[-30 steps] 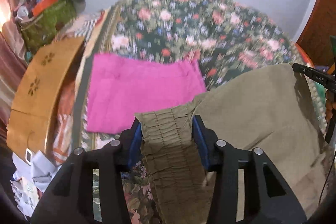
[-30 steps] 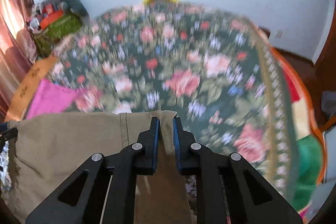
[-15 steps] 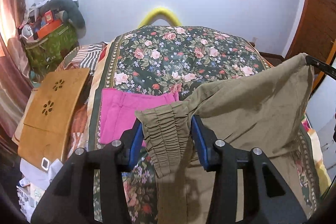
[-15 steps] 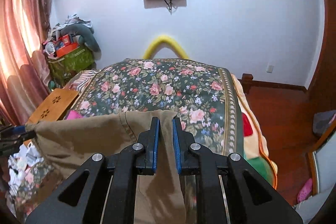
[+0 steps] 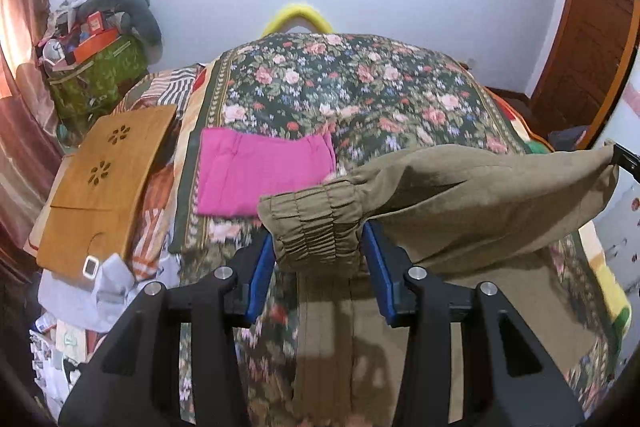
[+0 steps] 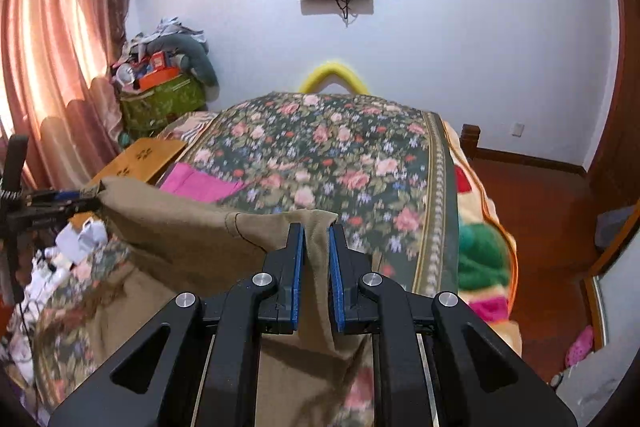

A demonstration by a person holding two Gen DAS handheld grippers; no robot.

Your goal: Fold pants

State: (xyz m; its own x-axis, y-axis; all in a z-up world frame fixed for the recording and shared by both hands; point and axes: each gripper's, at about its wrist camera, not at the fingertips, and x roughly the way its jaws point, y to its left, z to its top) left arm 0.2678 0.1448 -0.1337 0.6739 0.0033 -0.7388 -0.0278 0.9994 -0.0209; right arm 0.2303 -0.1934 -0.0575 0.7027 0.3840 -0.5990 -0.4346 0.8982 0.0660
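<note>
Lifted higher: pants (image 5: 460, 195) clamped by left gripper (image 5: 320, 259), right gripper (image 6: 316, 267); hems hidden.

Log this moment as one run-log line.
left gripper: shut on olive pants waistband | right gripper: shut on other end | pants lifted above floral bedspread
</note>
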